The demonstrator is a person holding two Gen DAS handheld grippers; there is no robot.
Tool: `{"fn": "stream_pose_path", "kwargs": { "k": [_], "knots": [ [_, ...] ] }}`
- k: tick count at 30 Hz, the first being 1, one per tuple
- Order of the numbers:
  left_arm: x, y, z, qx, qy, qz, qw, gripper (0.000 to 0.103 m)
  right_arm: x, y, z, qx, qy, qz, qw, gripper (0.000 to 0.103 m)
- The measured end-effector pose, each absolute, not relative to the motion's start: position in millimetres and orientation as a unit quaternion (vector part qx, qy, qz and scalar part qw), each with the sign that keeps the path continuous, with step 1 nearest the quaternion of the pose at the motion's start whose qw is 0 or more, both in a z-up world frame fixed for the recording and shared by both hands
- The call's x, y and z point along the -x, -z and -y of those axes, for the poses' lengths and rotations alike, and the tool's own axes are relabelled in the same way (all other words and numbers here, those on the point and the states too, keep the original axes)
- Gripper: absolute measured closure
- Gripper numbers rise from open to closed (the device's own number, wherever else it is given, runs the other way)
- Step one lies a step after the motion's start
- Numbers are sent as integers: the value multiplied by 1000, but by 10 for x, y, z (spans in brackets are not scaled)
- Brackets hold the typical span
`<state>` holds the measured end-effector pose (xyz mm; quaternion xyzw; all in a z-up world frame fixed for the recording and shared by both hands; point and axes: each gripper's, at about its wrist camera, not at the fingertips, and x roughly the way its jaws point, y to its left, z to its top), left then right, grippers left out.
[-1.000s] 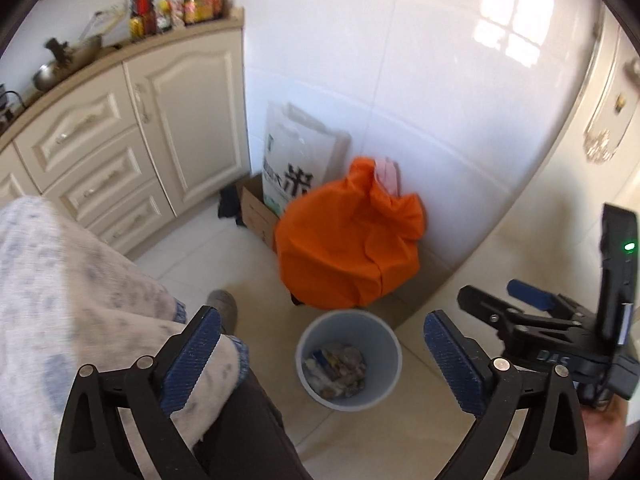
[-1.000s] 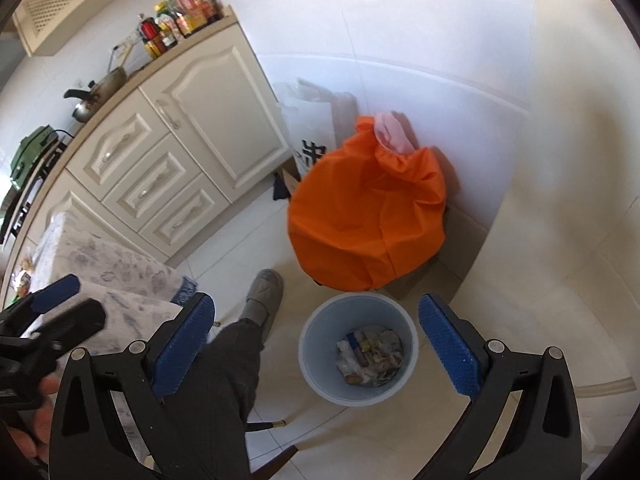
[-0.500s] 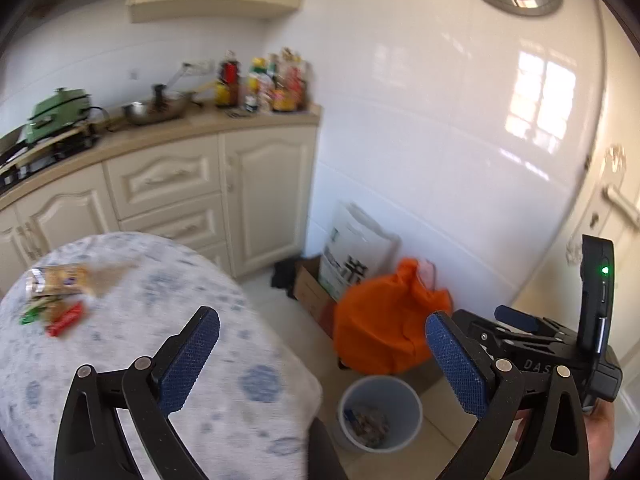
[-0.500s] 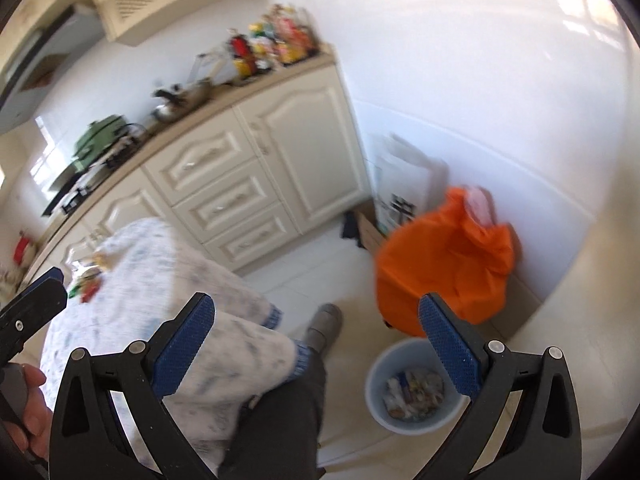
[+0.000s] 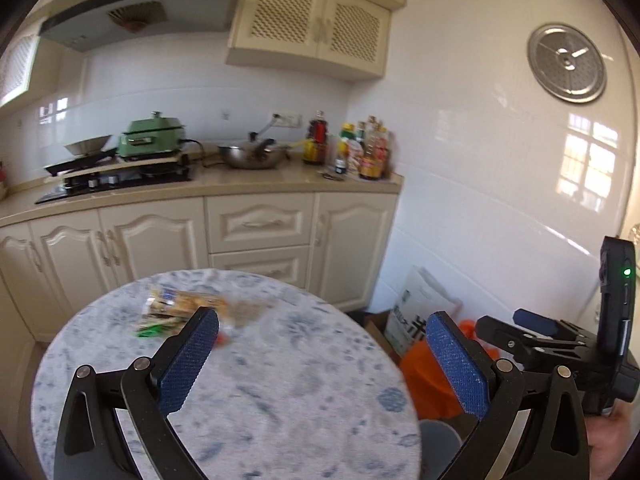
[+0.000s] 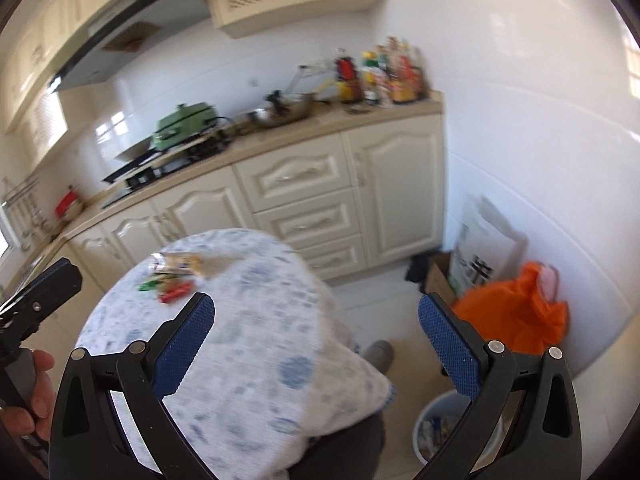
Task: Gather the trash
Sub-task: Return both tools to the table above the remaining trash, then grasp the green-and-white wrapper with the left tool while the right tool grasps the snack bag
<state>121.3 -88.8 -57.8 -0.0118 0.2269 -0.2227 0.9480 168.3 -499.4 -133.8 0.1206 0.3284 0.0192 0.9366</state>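
Several wrappers lie at the far side of the round table: a clear snack packet, a green wrapper and a red one. They also show in the right wrist view, snack packet. My left gripper is open and empty above the table's near half. My right gripper is open and empty over the table's right edge. The pale blue trash bin with litter stands on the floor at the lower right.
An orange bag, a white paper bag and a cardboard box stand by the tiled wall. Cream cabinets with a stove, wok and bottles run behind the table. A shoe shows below the tablecloth.
Both grippers have swung up and left from the bin on the floor to face the table and its wrappers. Both stay open.
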Motion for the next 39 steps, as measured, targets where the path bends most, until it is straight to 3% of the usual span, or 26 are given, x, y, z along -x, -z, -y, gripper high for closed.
{"fn": "stream_pose_path", "kwargs": {
  "k": [17, 26, 39],
  "knots": [
    [-1758, 942, -92, 27, 63, -279, 958, 1, -2554, 1487, 3513, -27, -155, -352, 923, 0],
    [-2791, 1118, 10, 3, 49, -334, 941, 1, -3254, 1983, 3093, 3, -181, -396, 900, 0],
    [-4489, 1785, 203, -10, 57, -425, 903, 1, -4303, 2612, 2581, 80, -251, -441, 858, 0]
  ]
}}
